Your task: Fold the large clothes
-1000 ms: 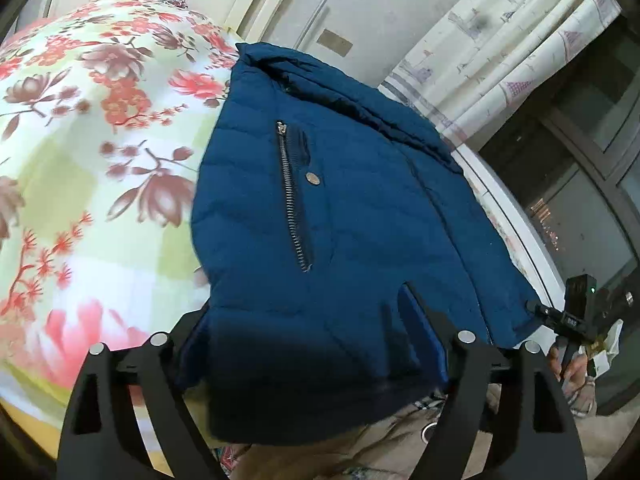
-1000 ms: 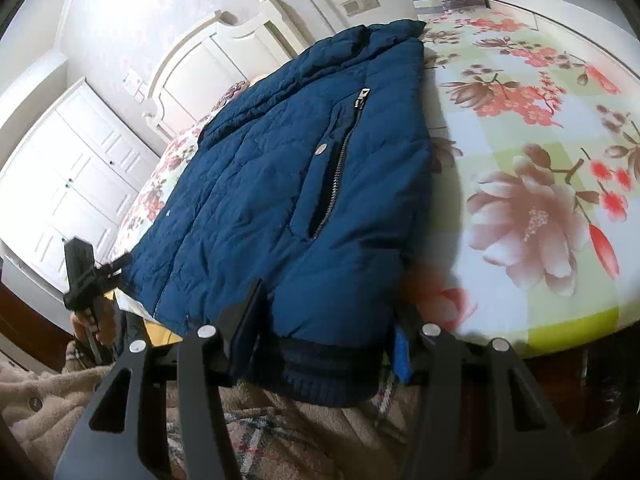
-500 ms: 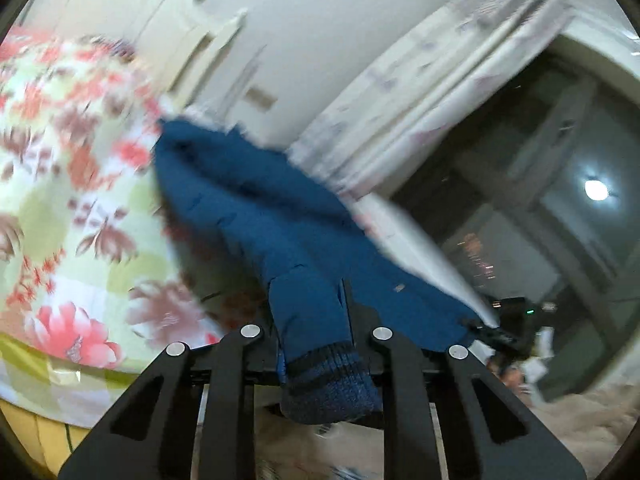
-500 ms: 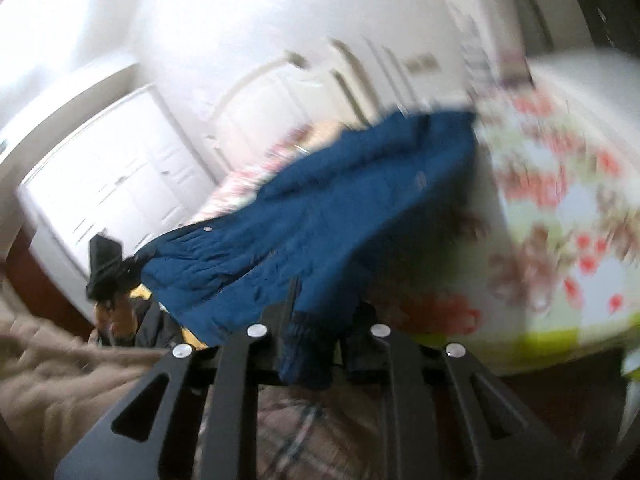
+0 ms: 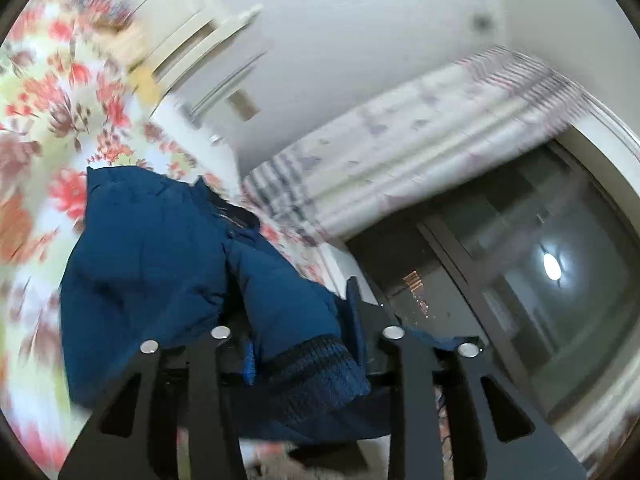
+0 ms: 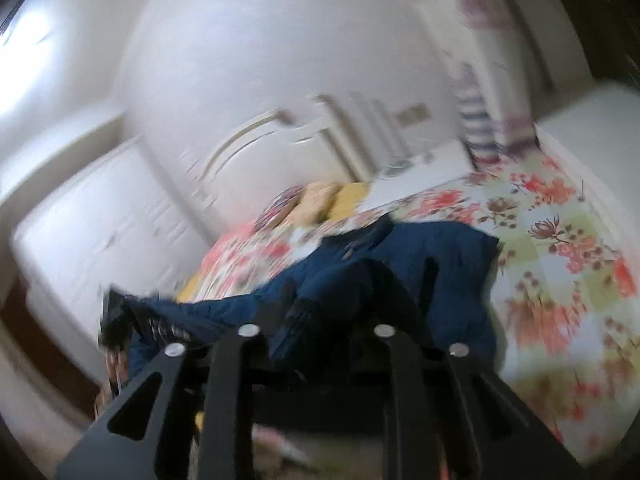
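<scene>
Grippers left [image 5: 304, 344] and right [image 6: 316, 320] each clamp the blue jacket's [image 5: 152, 256] ribbed hem.

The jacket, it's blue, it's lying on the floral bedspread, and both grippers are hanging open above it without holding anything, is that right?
Not quite. The blue jacket does lie on the floral bedspread, but the grippers are not empty. The left wrist view shows the left gripper shut on the jacket's ribbed hem, and the right wrist view shows the right gripper clamped on it too.
</scene>
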A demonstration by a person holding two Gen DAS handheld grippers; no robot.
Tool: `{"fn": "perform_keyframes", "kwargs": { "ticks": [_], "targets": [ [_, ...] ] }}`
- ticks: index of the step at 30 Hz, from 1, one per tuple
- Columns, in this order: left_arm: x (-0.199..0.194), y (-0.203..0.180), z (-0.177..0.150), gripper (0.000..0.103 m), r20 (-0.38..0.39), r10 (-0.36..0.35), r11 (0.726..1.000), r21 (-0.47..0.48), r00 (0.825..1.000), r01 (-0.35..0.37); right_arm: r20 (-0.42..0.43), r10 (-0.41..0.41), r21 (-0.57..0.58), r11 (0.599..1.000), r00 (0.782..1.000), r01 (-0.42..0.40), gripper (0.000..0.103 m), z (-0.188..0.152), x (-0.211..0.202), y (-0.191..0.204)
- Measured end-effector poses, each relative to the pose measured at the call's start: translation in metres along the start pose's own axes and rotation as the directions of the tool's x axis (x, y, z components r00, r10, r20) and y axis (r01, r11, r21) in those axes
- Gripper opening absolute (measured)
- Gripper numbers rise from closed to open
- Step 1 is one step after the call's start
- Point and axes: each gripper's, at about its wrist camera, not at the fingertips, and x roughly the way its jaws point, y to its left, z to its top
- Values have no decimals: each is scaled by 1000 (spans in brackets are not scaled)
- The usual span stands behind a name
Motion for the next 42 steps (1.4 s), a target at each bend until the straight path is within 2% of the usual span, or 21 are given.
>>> {"fn": "perform_keyframes", "kwargs": {
  "ticks": [1,2,3,5,6,9,11,14,17,21,22,26,31,32,33,34,35,36,39,41,42],
  "targets": [
    [19,23,20,48,0,23,995,-93,1000,-23,-15,7,75,997,1000,-5,48,17,28,-21],
    [30,40,32,99,7,23,986,-164,1000,-21,-21,6,139,990,1000,-3,59,26,46,-38],
    [38,59,42,98,26,54,970,-237,998,-47,-12,-29,211,977,1000,30,76,32,62,-58],
    [39,93,55,98,69,111,939,-334,991,-82,24,-114,263,959,993,103,80,34,77,-84],
    [36,101,56,98,81,118,936,-343,990,-84,32,-142,260,957,989,129,80,32,81,-95],
    [23,109,62,98,92,223,945,-263,970,-193,-11,-212,174,962,977,211,80,22,89,-107],
    [21,109,61,98,59,335,934,-150,940,-324,-56,-252,100,961,966,256,80,17,97,-117],
    [36,111,62,98,-27,409,912,-21,912,-409,-136,-280,24,958,950,286,80,16,116,-129],
    [56,101,54,98,-110,422,903,137,900,-407,-195,-319,-83,947,927,309,80,17,141,-126],
    [91,82,54,98,-159,458,861,326,874,-392,-269,-336,-163,939,903,302,83,20,170,-121],
    [103,78,56,98,-174,477,842,370,861,-392,-279,-342,-174,937,898,303,83,22,177,-121],
    [141,82,63,98,-247,532,803,450,810,-391,-302,-320,-176,944,898,277,83,23,191,-122],
    [173,96,73,97,-275,576,776,479,770,-409,-315,-303,-158,951,899,265,83,24,201,-127],
    [175,100,73,81,-267,581,773,478,769,-418,-304,-304,-162,950,903,265,78,24,201,-126],
    [174,101,72,54,-233,590,762,477,773,-438,-278,-307,-182,947,910,264,49,25,197,-121],
    [167,97,70,46,-176,590,752,476,788,-457,-252,-312,-202,943,916,266,30,24,193,-114],
    [159,92,68,20,-142,579,752,472,803,-460,-215,-325,-233,933,921,275,21,22,186,-103],
    [142,80,64,17,-75,551,758,462,831,-461,-160,-339,-291,914,927,284,12,19,173,-83],
    [97,44,60,16,38,437,804,430,898,-410,-57,-329,-357,888,942,289,9,23,142,-43],
    [83,24,72,16,81,399,820,415,914,-394,16,-310,-358,886,951,295,9,48,127,-18],
    [83,14,82,16,103,401,814,416,910,-406,35,-305,-343,891,952,298,9,64,127,-12]
  ]
}}
